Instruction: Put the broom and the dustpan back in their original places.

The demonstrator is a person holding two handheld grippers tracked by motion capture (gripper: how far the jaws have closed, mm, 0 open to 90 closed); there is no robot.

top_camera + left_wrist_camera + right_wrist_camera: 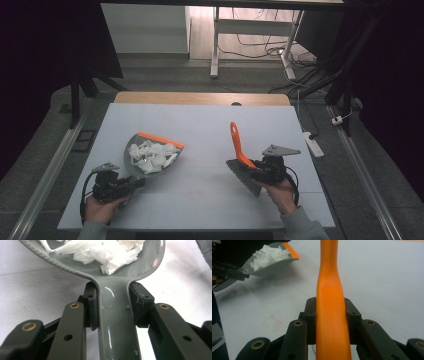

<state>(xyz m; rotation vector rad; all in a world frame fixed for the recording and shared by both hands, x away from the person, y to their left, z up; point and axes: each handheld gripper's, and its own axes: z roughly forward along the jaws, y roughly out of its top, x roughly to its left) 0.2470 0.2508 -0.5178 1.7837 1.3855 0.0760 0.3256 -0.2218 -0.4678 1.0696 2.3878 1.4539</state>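
At the near edge of the table (210,210), two hands enter the high view from the bottom, each holding a gripper. On the person's left, the left gripper (131,183) is clamped on the handle of a grey dustpan (131,150). The left gripper view confirms this: both black jaws press against the sides of the dustpan (115,322) handle, just below the point where the handle widens into the pan. The pan holds a heap of torn white paper scraps (151,156), which lie inside its rim (105,255). An orange strip runs along the far lip of the dustpan. In the right gripper view the dustpan (274,263) appears raised off the table with a shadow beneath it, although the height cannot be judged with certainty.

On the person's right, the right gripper (256,167) is clamped on a brush (239,150) with an orange handle. The right gripper view shows both jaws closed against the sides of the orange handle (331,315), which rises straight up between them. In the high view the grey bristle head points toward the near side, below the gripper, and the handle tip points toward the far side of the table.

Dustpan and brush are well apart, with bare white table surface between them. Beyond the far table edge stand a white table frame (216,40) and loose cables (260,47) on the floor.
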